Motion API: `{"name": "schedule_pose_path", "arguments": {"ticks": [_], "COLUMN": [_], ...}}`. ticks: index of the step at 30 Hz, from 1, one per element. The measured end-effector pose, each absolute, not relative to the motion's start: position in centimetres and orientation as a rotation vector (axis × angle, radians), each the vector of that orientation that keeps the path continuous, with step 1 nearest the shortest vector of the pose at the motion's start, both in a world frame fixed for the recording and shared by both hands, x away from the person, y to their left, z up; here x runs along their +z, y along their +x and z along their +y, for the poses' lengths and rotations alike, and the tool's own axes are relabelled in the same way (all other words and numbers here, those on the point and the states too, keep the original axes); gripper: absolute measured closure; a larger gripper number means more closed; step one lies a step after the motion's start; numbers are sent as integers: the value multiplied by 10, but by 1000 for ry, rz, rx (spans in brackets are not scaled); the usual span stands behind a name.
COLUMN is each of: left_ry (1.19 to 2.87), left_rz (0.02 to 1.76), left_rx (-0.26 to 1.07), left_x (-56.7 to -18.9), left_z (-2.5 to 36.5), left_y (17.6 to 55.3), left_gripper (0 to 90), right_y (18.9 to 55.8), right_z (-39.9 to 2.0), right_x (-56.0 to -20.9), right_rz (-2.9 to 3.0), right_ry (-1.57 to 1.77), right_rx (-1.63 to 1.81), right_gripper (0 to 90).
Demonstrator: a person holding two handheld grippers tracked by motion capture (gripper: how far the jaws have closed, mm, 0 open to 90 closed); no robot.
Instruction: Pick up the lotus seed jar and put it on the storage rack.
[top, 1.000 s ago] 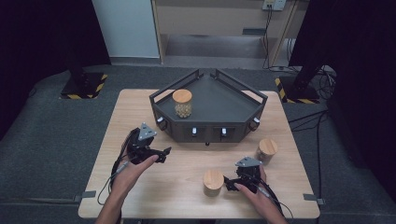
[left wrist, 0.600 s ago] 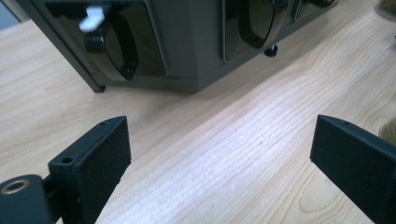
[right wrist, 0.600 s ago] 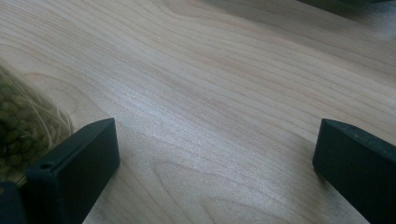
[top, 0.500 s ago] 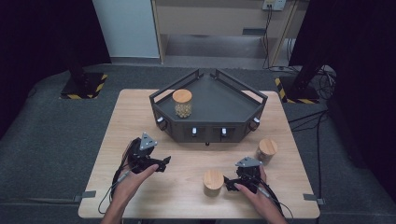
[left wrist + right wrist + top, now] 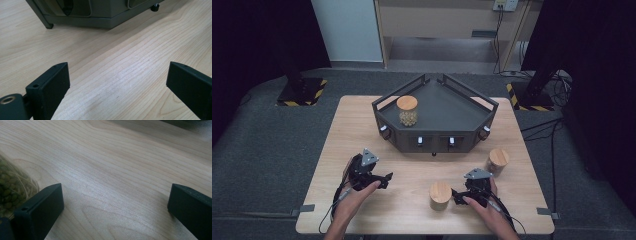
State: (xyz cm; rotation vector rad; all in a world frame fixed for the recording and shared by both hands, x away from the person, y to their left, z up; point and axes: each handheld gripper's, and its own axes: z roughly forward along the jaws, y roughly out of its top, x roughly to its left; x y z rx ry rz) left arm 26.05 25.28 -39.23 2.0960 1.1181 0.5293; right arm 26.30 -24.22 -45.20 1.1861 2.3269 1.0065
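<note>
Here the right gripper (image 5: 458,195), jaws spread and empty, sits beside the wooden-lidded glass jar (image 5: 440,195); better to centre the jaws around its body before squeezing.

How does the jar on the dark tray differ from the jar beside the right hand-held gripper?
The jar on the tray stands raised inside the dark tray, far from both hands; the jar by the right hand-held gripper stands on the bare table, just to that gripper's left. From above, the tray jar's glass wall and pale contents show; the near jar shows mostly its lid. Both stand upright with round wooden lids.
</note>
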Motion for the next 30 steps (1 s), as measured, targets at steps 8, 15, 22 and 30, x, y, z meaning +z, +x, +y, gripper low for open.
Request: {"name": "schedule_pose_path", "arguments": {"ticks": [8,15,22,30], "left_ry": [2093,2091,2086,2081], "left_rz": [1150,1168,1179,1213], "left_rx": [531,519,511,512], "left_x": [-402,-410,-418,-431], "left_z": [256,257,256,258], "left_y": [258,255,253,251], "left_gripper": [38,37,34,30], "right_y": [263,262,262,262], "right_z": [-242,-242,-242,-242], "right_x": [-452,-452,-452,-452], "right_rz": [2325,2325,2324,2324], "right_ry": [1188,1189,1190,1192], "right_rx": [1007,1007,1007,1006], "right_gripper": [6,6,6,6]}}
